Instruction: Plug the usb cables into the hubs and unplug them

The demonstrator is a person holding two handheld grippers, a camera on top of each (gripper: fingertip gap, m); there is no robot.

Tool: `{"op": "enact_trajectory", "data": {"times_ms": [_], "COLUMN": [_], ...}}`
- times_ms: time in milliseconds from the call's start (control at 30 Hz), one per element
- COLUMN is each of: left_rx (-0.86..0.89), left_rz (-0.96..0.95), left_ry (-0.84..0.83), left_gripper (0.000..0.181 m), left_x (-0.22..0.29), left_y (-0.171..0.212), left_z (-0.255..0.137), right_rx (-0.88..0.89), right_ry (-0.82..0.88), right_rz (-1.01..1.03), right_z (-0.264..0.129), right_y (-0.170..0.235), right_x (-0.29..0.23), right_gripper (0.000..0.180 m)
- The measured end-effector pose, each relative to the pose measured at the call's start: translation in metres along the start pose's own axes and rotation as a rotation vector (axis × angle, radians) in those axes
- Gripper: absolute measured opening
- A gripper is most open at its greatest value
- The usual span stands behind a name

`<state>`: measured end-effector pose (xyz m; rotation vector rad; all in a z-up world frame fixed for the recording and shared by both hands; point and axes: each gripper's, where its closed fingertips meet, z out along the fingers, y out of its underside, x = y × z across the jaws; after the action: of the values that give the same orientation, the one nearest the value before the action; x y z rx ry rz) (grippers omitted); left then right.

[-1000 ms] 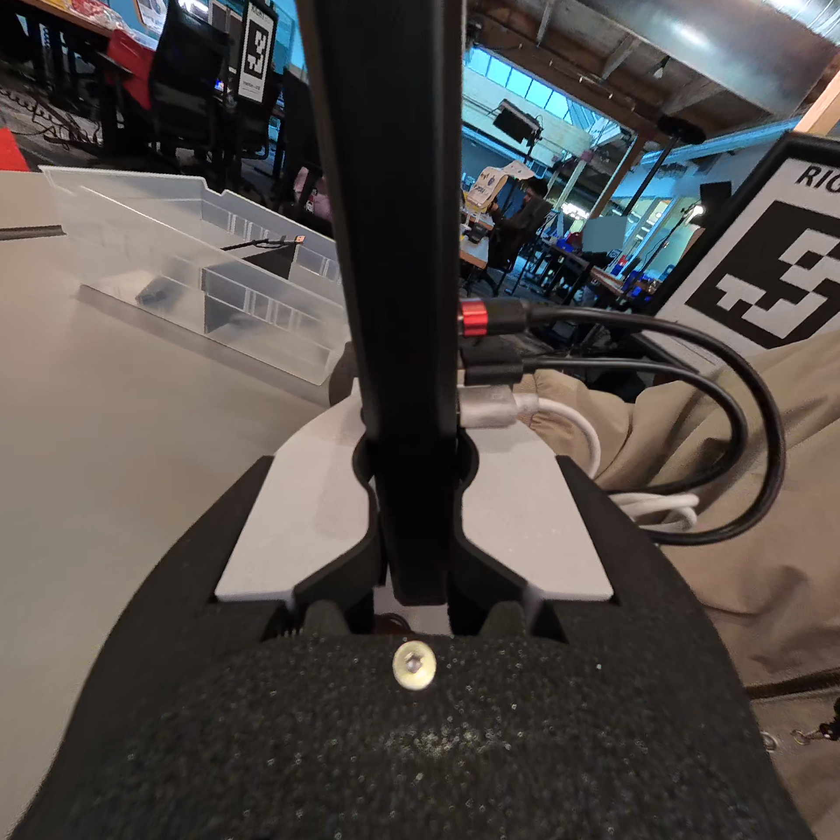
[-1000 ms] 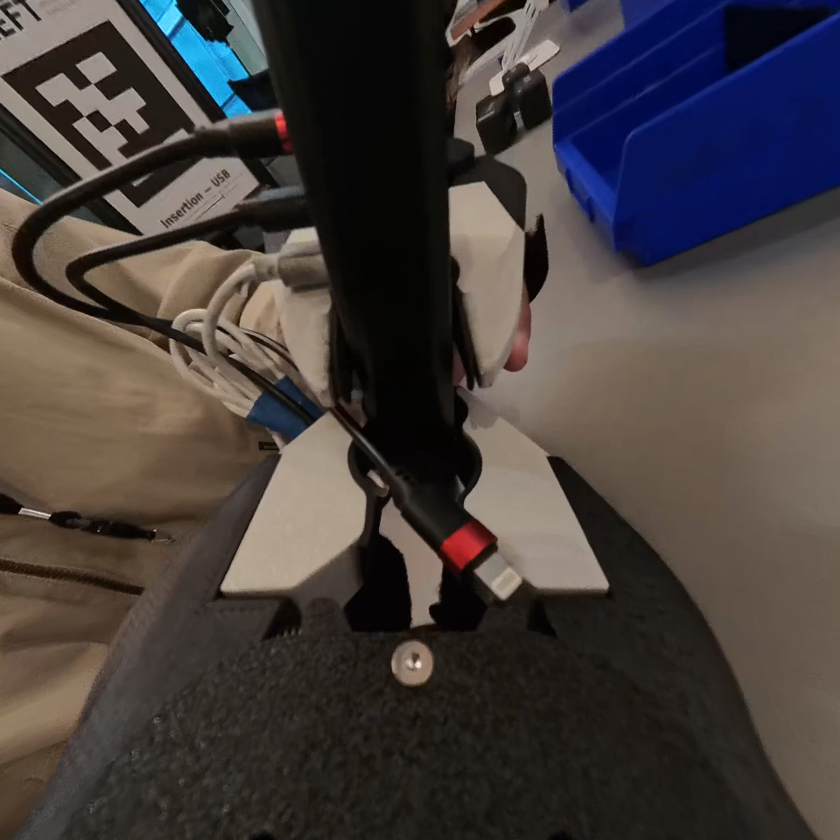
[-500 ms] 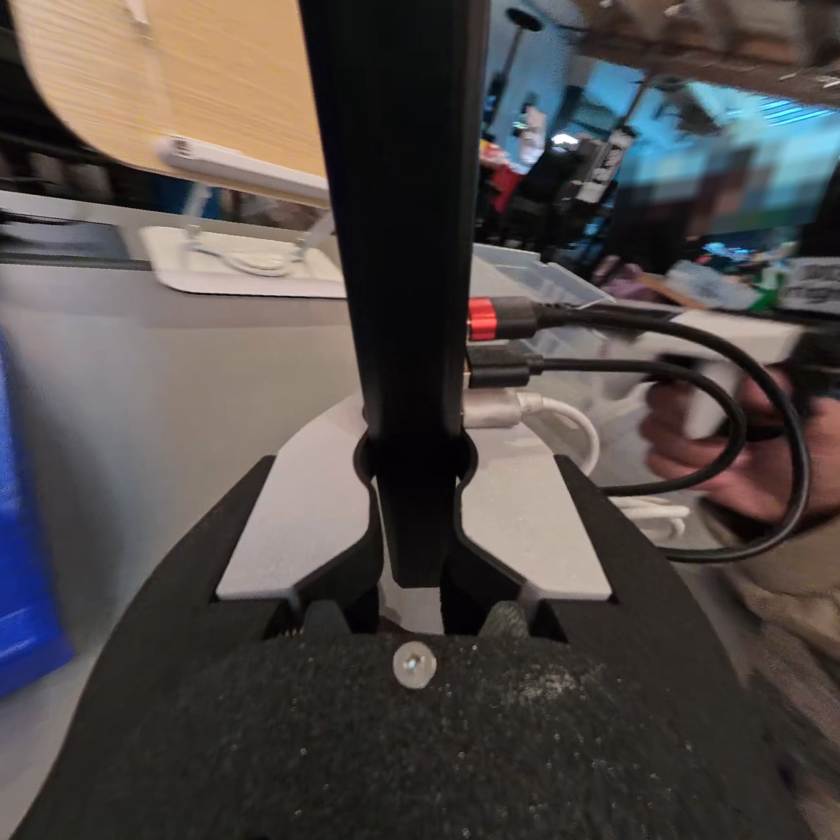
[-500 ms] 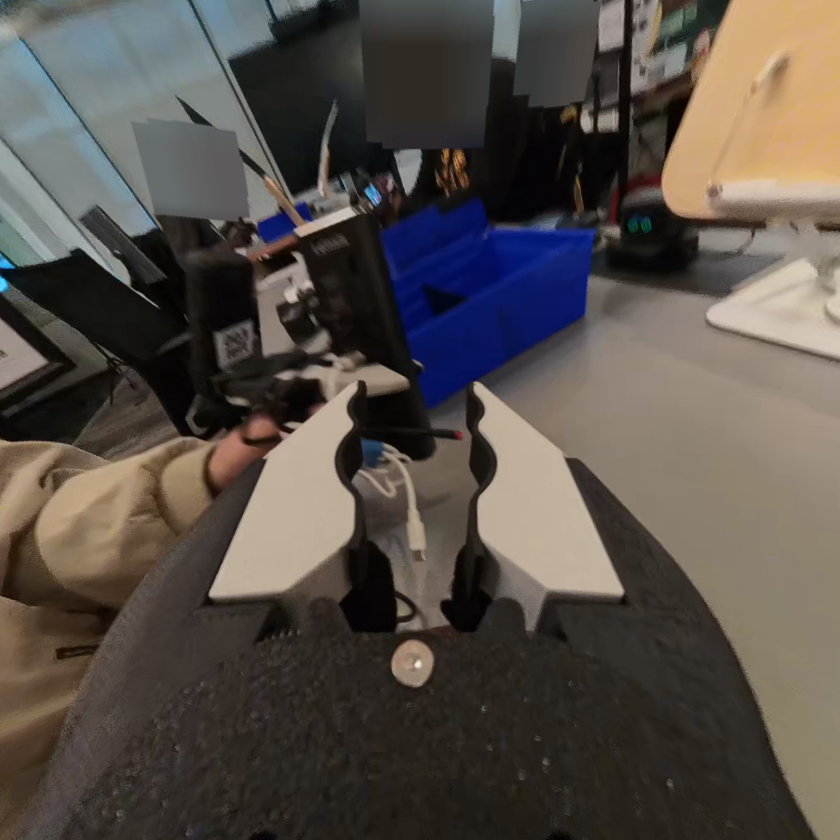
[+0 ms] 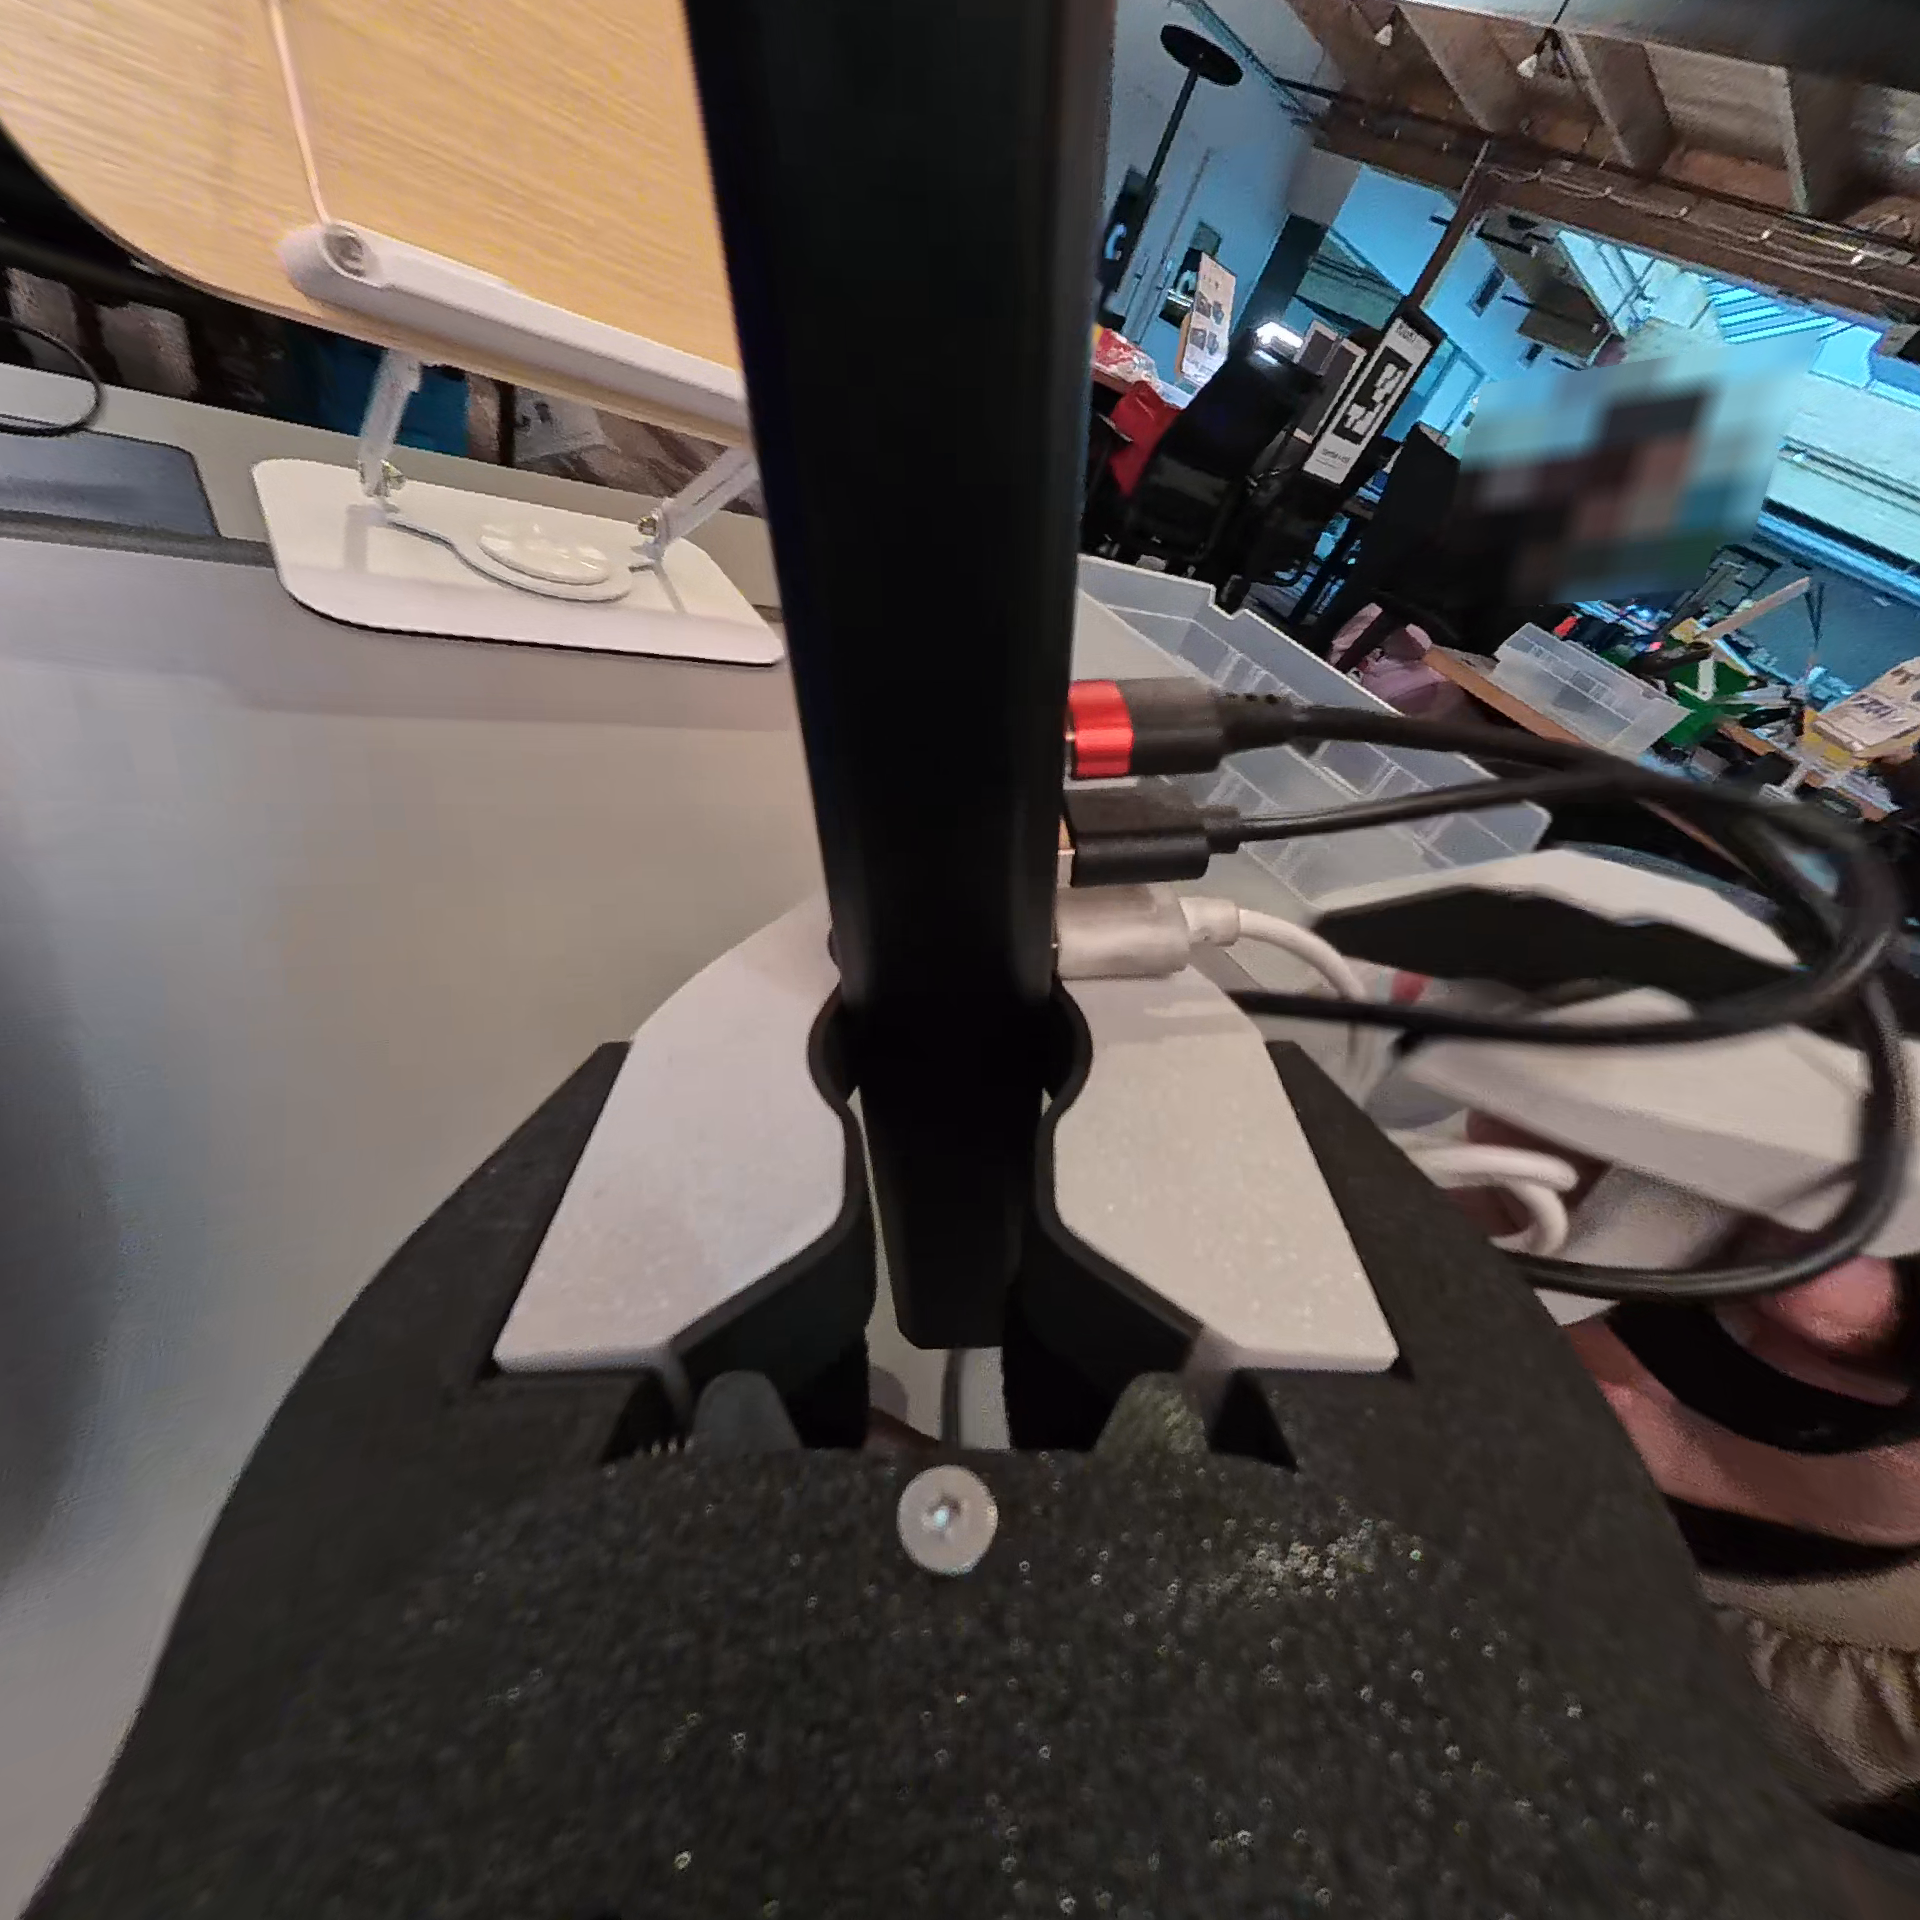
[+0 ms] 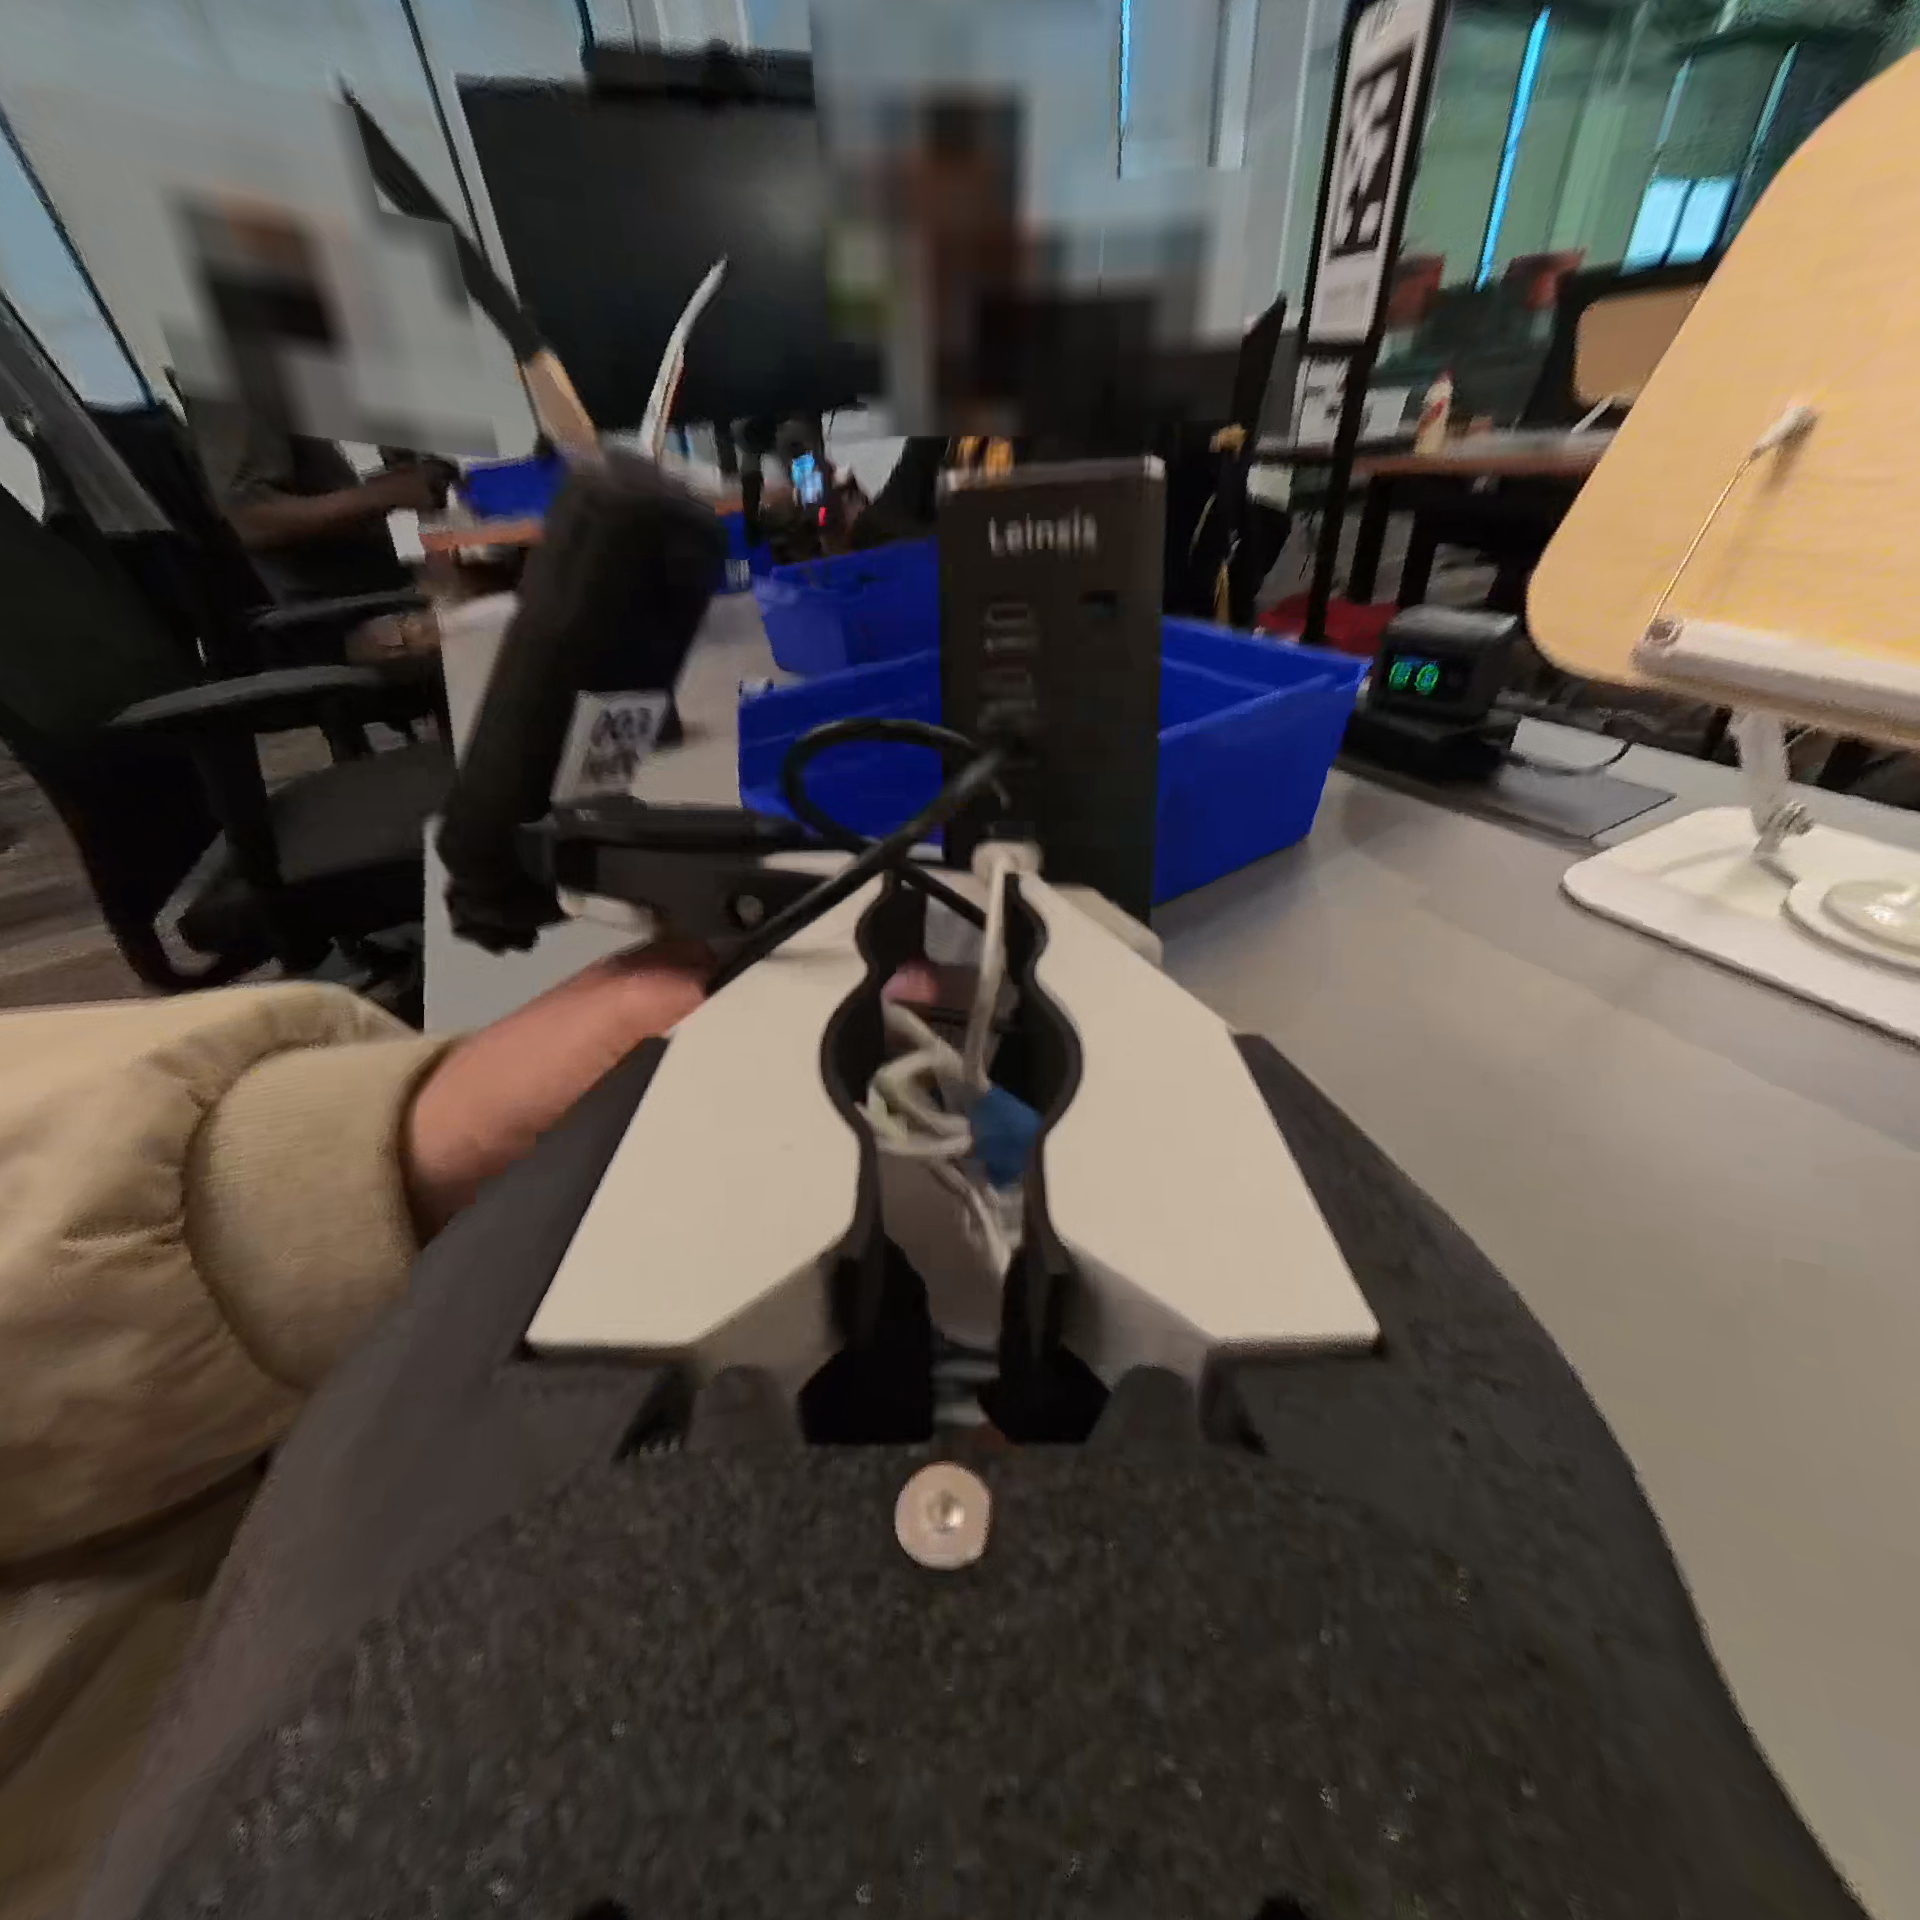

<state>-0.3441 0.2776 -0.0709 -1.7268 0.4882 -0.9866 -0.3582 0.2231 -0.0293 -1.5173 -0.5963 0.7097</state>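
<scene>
left gripper (image 5: 951, 1049) clamped on upright black hub (image 5: 904, 520), held above the grey table (image 5: 364, 883) | three cables (image 5: 1143, 821) plugged into its right side | right gripper (image 6: 951, 935) parted, empty, facing the plugs | risk: looped cables may snag its fingers; a crooked pull may twist the hub loose

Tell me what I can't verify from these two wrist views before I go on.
- Top of the black hub: cut off by the upper edge of the left wrist view.
- Free ports on the hub: left wrist view shows it edge-on; right wrist view is blurred.
- Where the white cable ends: hidden between the right gripper fingers.
- Far ends of the two black cables: run behind the other gripper, left wrist view.
</scene>
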Motion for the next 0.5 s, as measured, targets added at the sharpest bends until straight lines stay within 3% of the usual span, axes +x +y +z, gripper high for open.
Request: {"op": "enact_trajectory", "data": {"times_ms": [67, 167, 267, 333, 400, 500], "left_rx": [0.018, 0.063, 0.094, 0.069, 0.028, -0.004], "left_rz": [-0.046, -0.103, -0.124, -0.095, -0.03, -0.005], "left_ry": [0.009, 0.021, 0.058, 0.098, 0.095, 0.053], "left_gripper": [0.03, 0.03, 0.029, 0.029, 0.029, 0.029], "left_x": [-0.002, -0.016, -0.019, -0.007, 0.007, 0.018], "left_y": [-0.004, -0.017, -0.023, -0.017, -0.005, 0.006], "left_z": [-0.002, -0.011, -0.017, -0.015, -0.008, 0.002], "right_rx": [0.03, 0.011, 0.004, -0.008, -0.044, -0.091], "right_ry": [-0.071, -0.072, 0.04, 0.026, -0.04, -0.102], "right_rz": [-0.047, -0.099, -0.024, 0.098, 0.148, 0.054], "right_z": [-0.006, -0.019, -0.034, -0.037, -0.03, -0.019], "right_y": [-0.008, -0.009, -0.011, -0.01, -0.005, 0.005], "right_x": [-0.014, 0.0, 0.054, 0.069, 0.055, 0.023], "right_gripper": [0.009, 0.012, 0.016, 0.023, 0.029, 0.029]}}
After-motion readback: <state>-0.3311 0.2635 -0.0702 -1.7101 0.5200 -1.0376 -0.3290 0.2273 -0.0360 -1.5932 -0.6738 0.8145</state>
